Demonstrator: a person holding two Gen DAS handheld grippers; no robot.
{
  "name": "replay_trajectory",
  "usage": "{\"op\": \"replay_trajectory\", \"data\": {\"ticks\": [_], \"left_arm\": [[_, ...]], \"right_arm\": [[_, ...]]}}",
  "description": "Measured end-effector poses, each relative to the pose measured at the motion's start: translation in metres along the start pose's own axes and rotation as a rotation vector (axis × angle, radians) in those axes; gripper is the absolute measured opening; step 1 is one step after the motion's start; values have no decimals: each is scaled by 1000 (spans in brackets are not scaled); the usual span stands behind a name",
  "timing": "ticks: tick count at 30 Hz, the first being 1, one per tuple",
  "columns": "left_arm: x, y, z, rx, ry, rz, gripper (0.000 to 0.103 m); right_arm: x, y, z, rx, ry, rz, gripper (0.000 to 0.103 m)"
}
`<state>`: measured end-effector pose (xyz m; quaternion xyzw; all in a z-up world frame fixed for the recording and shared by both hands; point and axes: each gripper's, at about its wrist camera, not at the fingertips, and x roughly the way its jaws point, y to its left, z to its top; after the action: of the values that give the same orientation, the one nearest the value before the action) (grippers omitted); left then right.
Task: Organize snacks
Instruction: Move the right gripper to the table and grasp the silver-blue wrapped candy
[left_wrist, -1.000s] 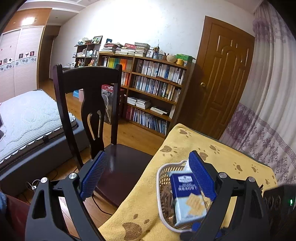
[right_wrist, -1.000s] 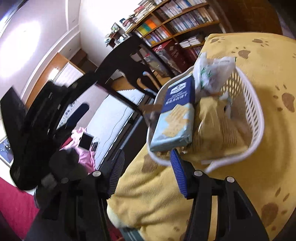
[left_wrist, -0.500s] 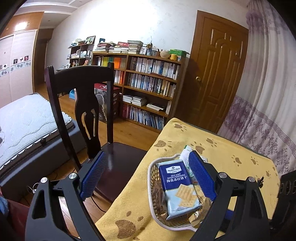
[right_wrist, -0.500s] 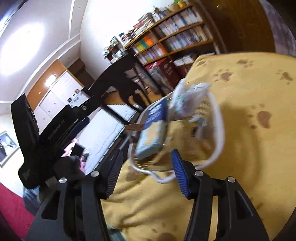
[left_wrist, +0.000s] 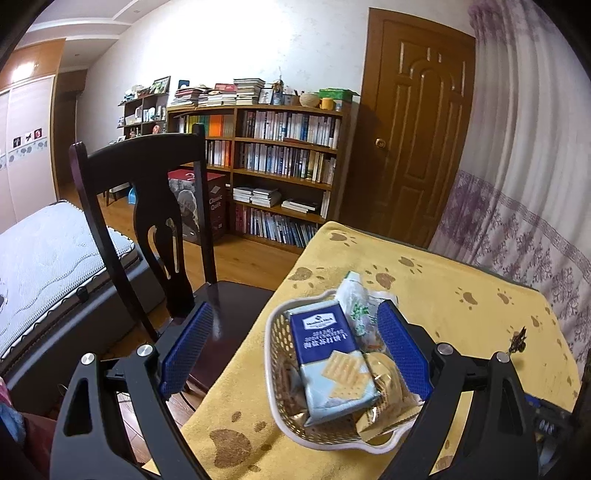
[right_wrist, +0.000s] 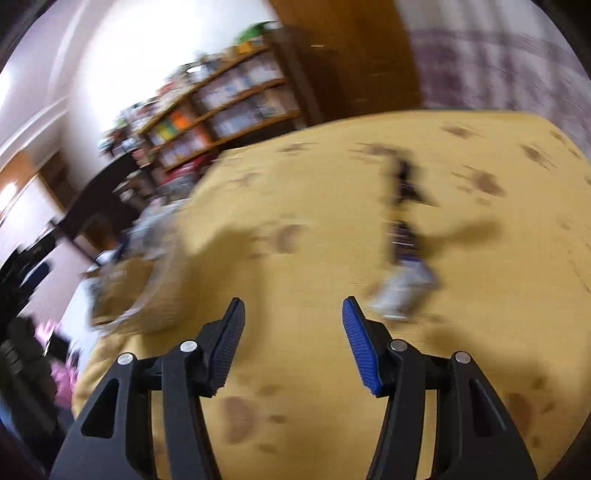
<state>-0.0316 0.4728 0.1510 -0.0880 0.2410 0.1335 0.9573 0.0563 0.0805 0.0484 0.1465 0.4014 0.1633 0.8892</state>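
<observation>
Left wrist view showed the left claw spread wide and holding nothing, its right blue pad in front of the far side of a white plastic basket and its left pad out over the seat of a dark wooden chair. The basket sat near the worktop's near left corner on a yellow cloth printed with brown paw marks. Inside it a blue packet of sea salt soda crackers lay lengthwise on top, with a clear bag with green print behind it and a gold-wrapped snack to its right. Beyond the chair stood a mattress on a low frame, then a long bookcase and a brown door, with a patterned curtain along the right. Right wrist view was heavily motion-blurred: the right claw was wide apart and empty above the same yellow cloth, the basket a smear at the left edge, and a dark and pale object lay on the cloth ahead, too blurred to identify.
</observation>
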Motion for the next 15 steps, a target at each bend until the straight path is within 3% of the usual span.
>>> {"op": "replay_trajectory", "data": {"ticks": [3, 7, 15], "left_arm": [[2, -9, -3, 22, 7, -7, 92], [3, -20, -8, 52, 12, -19, 92], [2, -33, -12, 87, 15, -39, 92]], "right_arm": [[2, -36, 5, 77, 2, -72, 54], [14, -55, 13, 112, 7, -103, 51], [53, -35, 20, 56, 43, -179, 42]]}}
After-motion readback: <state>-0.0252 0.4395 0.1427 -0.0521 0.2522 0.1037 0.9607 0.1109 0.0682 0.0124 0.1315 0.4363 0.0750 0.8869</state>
